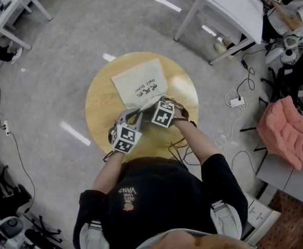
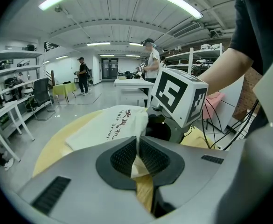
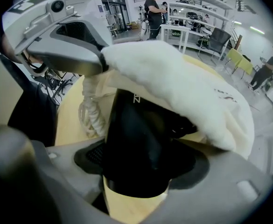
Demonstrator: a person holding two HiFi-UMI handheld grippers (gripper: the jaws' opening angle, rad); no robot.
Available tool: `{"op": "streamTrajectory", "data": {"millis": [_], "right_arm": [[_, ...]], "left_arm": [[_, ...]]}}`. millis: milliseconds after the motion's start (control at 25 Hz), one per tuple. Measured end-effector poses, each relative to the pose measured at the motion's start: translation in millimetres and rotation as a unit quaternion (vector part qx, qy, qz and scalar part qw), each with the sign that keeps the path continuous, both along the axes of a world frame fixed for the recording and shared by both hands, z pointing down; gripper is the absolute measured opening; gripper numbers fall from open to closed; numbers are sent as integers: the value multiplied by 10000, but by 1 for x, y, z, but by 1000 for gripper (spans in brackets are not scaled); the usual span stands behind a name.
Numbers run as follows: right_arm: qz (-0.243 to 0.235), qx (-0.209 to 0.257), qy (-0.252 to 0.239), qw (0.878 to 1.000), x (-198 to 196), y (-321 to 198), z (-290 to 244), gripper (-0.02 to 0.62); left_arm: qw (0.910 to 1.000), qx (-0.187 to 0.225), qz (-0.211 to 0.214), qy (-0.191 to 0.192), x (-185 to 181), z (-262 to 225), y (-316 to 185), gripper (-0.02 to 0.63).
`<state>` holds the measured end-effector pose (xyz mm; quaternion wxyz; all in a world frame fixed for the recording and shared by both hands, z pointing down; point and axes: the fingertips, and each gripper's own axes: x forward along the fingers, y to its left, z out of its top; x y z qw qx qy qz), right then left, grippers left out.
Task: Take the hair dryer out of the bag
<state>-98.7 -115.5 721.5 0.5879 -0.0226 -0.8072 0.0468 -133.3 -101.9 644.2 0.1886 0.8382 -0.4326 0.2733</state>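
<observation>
Hair dryer (image 3: 138,143): one, black, its near end sticking out of the mouth of the single cream cloth bag (image 3: 183,92), the rest covered by the fabric. Its long axis runs from the bag's mouth back into the bag, with the broad exposed end pointing towards the person.

Two grippers are at the mouth. The right gripper (image 3: 141,166) has its jaws spread wide with the dryer's black body between them. The left gripper (image 2: 138,160) has its jaws pressed together on a fold of the bag's rim, holding the cloth up just beside the dryer. One twisted drawstring cord (image 3: 92,113) hangs at the mouth.

The bag lies printed side up on one round wooden table (image 1: 102,113), with its closed end away from the person.
</observation>
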Motion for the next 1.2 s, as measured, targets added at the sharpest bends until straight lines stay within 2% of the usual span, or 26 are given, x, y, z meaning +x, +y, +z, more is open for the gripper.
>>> {"op": "streamTrajectory", "data": {"millis": [520,760,1000,1200], "right_arm": [[294,-16,-265,9992,-3,2,-3,354],[630,-130,-636,9959,-8,4,-21,353],[654,-178,-833,9942,-6,8,-35,350],[1138,-391,-1001,9877,-1,18,-35,350]], "left_arm": [[9998,20,-18,-200,-2,3,6,32],[9994,39,-62,-337,-8,1,7,32],[9991,74,-128,-393,-10,0,11,32],[9989,137,-183,-411,-13,-4,14,32]]}}
